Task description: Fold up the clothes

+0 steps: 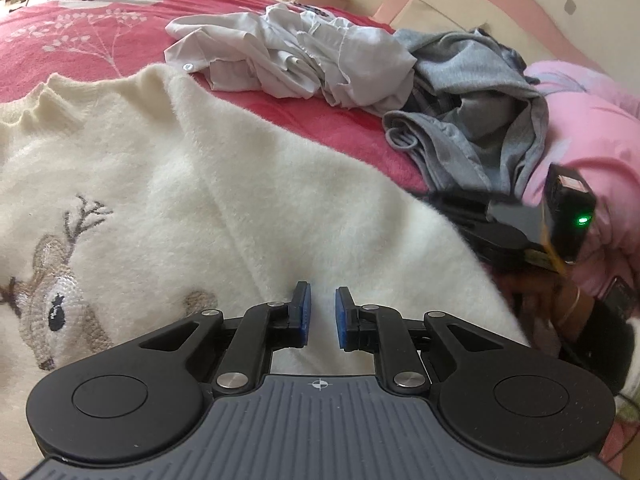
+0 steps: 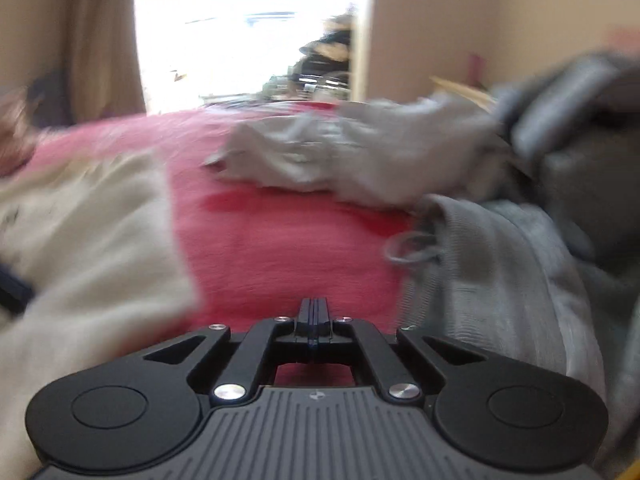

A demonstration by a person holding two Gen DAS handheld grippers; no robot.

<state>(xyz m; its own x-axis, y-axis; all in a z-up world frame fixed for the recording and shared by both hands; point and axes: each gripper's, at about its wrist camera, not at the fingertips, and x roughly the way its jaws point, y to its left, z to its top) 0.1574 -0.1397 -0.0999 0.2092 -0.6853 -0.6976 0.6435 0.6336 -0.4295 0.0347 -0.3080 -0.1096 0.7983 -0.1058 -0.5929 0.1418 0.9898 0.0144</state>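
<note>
Left gripper (image 1: pixel 320 300) hangs low over the cream sweater (image 1: pixel 224 184), its blue-padded fingers (image 1: pixel 305 312) parted by a narrow gap. Only the fuzzy knit shows through that gap, and whether the pads pinch any of the sweater cannot be told from this view; no fold stands up between them. The sweater lies spread across the red bed cover (image 1: pixel 100 36), deer embroidery (image 1: pixel 52 300) to the left, ribbed collar toward the far left.

In its own wrist view the right gripper (image 2: pixel 315 312) has its jaws pressed flat together with nothing between them, over bare red bed cover (image 2: pixel 280 240). That picture is smeared by motion. The sweater's pale edge (image 2: pixel 100 240) lies to its left, apart from the fingertips, and a grey knit garment (image 2: pixel 500 264) lies just to its right.

Beyond the sweater sits a crumpled pale grey shirt (image 1: pixel 296 56), and next to it a heap of darker grey clothes (image 1: pixel 472 112), both unfolded. At the right edge of the left wrist view a hand (image 1: pixel 548 304) with a thin bangle grips the other tool's dark body (image 1: pixel 568 212), where a green light glows.
</note>
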